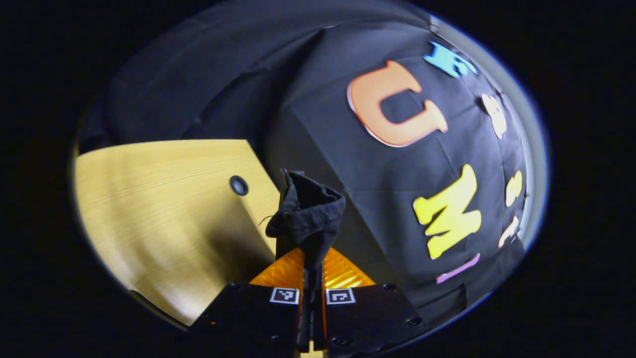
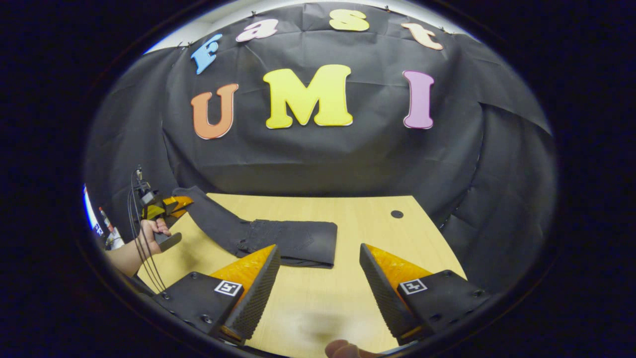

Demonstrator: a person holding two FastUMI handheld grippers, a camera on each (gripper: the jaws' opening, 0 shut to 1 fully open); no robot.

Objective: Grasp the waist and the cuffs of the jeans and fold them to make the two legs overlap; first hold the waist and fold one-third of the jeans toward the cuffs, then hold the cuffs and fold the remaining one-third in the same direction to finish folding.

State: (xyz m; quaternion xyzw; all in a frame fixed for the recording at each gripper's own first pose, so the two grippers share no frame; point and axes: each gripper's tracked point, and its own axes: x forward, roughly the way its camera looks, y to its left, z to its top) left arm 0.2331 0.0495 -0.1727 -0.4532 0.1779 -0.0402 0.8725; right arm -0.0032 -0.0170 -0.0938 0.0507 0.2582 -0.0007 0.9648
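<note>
At nine o'clock the left claw pinches the jeans cuffs, lifted for folding; the right claw gapes empty over the bench.

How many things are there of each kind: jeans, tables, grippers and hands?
Black denim jeans: 1
Light wooden table: 1
Grippers: 2, the left gripper with fingers shut on the jeans, and the right gripper open
Person's hand: 1
Total: 5

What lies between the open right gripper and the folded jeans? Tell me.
Bare table separates the right gripper from the jeans, seen in the right gripper view.
</note>
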